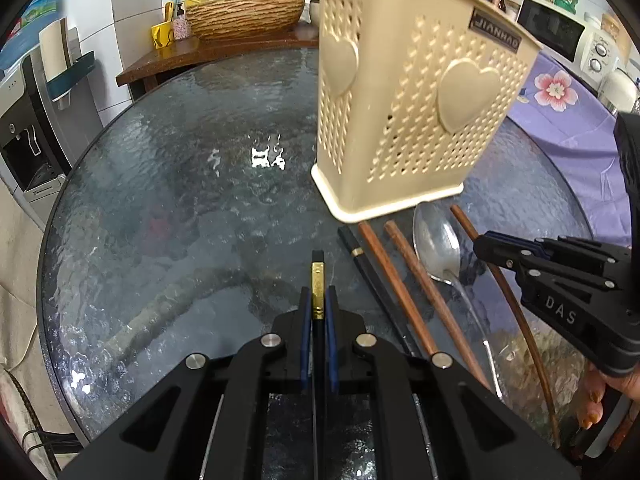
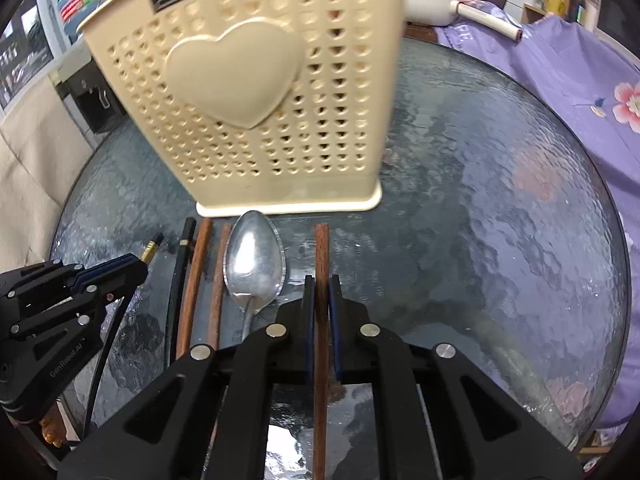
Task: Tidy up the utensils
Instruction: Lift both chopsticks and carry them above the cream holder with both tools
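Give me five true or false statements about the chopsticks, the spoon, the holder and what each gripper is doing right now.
1. The left gripper is shut on a black chopstick with a gold band. True.
2. The right gripper is open and holds nothing. False: it is shut on a brown wooden chopstick.
3. The metal spoon already stands inside the holder. False: it lies on the glass table in front of it.
4. The cream utensil holder has a raised heart on its perforated side. True.
5. Only one chopstick lies ungripped. False: another black chopstick and two brown chopsticks lie beside the spoon.
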`<state>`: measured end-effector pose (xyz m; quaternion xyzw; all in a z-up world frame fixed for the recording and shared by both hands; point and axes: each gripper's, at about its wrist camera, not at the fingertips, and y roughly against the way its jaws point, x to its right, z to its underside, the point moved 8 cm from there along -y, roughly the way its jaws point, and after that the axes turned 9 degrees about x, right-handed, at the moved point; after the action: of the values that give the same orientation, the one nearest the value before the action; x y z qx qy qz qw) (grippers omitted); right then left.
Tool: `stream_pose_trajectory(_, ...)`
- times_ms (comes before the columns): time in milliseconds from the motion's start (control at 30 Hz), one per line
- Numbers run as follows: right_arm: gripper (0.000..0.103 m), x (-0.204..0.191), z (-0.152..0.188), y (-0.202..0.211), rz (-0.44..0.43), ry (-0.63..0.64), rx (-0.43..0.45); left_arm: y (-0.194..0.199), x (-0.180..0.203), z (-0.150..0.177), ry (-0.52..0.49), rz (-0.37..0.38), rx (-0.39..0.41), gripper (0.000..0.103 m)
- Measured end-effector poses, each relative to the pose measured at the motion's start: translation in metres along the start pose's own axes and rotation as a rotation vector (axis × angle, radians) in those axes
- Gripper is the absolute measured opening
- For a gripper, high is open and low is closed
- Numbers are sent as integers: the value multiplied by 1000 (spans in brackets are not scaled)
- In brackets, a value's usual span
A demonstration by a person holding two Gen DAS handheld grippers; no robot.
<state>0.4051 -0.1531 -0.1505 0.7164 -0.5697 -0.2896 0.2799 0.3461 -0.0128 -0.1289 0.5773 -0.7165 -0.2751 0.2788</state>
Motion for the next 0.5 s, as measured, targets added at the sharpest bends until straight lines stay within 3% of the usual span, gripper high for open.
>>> stream_pose_trajectory(500,7,19,-39,56,-71,-84,205,58,-2,-40,24,37,167,7)
